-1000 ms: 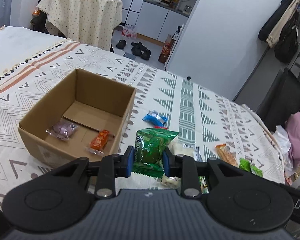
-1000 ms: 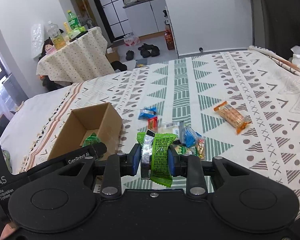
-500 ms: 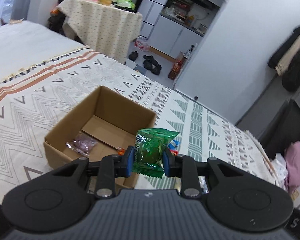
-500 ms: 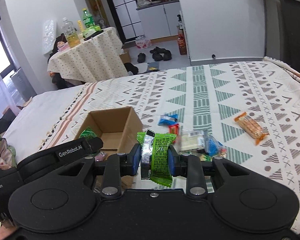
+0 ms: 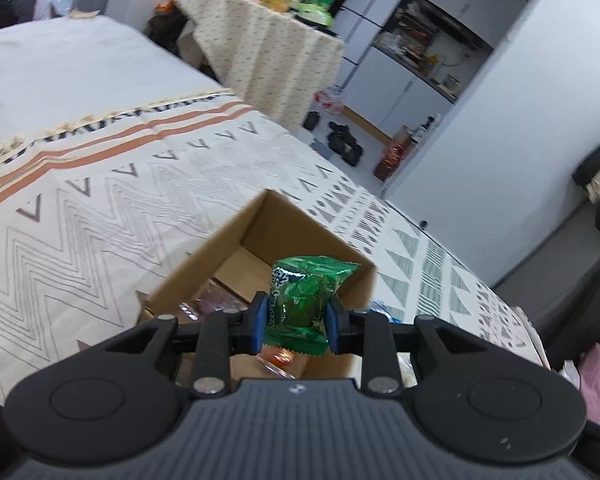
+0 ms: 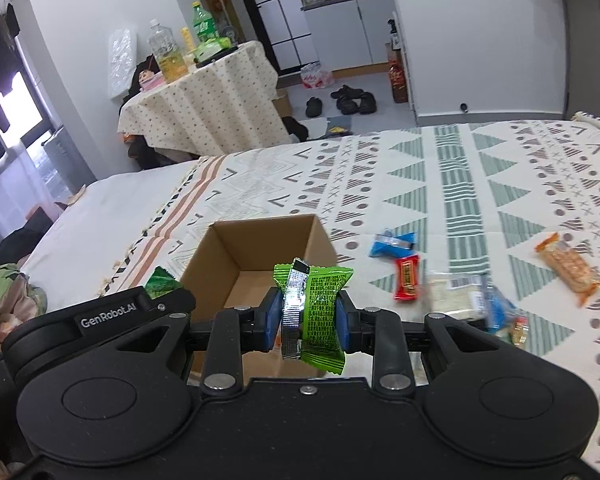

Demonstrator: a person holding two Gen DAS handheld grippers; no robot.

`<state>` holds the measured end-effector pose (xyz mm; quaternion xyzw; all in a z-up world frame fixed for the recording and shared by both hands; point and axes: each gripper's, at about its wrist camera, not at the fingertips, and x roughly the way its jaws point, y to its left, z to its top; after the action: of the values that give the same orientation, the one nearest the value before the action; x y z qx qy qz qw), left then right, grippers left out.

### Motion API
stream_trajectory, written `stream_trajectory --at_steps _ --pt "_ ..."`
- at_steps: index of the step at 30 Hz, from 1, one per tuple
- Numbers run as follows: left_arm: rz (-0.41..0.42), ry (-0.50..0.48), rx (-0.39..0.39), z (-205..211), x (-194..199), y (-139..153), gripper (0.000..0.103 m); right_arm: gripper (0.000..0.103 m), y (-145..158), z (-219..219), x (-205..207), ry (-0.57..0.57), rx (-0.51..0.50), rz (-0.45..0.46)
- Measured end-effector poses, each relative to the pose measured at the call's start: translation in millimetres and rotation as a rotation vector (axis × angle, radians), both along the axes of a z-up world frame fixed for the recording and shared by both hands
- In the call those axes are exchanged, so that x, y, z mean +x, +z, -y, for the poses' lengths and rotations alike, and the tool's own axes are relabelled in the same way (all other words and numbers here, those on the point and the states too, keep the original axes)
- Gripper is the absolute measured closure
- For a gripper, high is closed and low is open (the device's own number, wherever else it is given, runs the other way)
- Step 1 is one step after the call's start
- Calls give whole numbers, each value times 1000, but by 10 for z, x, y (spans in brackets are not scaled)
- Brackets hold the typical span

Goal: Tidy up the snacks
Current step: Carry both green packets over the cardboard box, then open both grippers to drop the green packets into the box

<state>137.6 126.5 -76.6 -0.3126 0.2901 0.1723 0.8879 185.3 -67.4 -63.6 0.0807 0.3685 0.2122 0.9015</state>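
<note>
My left gripper (image 5: 296,322) is shut on a dark green snack packet (image 5: 304,300) and hangs over the near part of an open cardboard box (image 5: 268,220). Inside the box lie a purple packet (image 5: 214,304) and an orange one (image 5: 280,358), both partly hidden. My right gripper (image 6: 308,322) is shut on a light green snack packet (image 6: 318,312) just in front of the same cardboard box (image 6: 236,252). The left gripper's body (image 6: 100,316) shows at the left of the right wrist view, with its green packet's corner (image 6: 162,282) poking out.
The box stands on a bed with a patterned blanket (image 6: 480,184). Loose snacks lie right of it: a blue packet (image 6: 392,240), a red one (image 6: 408,276), a pale one (image 6: 456,292), an orange cracker pack (image 6: 568,268). A cloth-covered side table (image 6: 204,104) with bottles stands beyond the bed.
Both grippers have travelled left toward the box, each keeping its green packet. The left one now hangs over the box and has rolled; the box has come near the centre of the right view.
</note>
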Motion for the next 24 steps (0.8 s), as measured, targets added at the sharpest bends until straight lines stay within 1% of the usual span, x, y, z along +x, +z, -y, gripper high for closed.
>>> stream_trajectory --at_steps 4,11,13,15,16,17,18,19,23,24 --pt "-20 38 -22 -132 42 -80 75 75 -58 -179 84 35 5 -10" --pt "-67 80 -44 -202 97 -219 74 74 -211 -408 195 95 15 -40" --pt "-93 106 -48 -224 115 -260 71 74 -240 -440 216 101 24 -50" --pt "-116 134 -56 -255 117 -292 71 73 -267 -461 232 111 34 -66" --pt "-123 141 -65 -267 120 -303 69 72 -273 -465 237 114 37 -74" --pt "-128 148 -72 -279 114 -314 67 69 -280 -462 240 116 41 -77" --pt "-131 155 -75 -281 106 -318 62 67 -285 -450 240 118 46 -81" --pt "-132 159 -73 -277 96 -313 58 67 -285 -432 238 118 51 -83" --pt "-131 154 -45 -220 91 -279 48 66 -267 -322 220 99 62 -88" --pt "-133 155 -38 -205 96 -272 44 66 -259 -285 210 94 64 -87"
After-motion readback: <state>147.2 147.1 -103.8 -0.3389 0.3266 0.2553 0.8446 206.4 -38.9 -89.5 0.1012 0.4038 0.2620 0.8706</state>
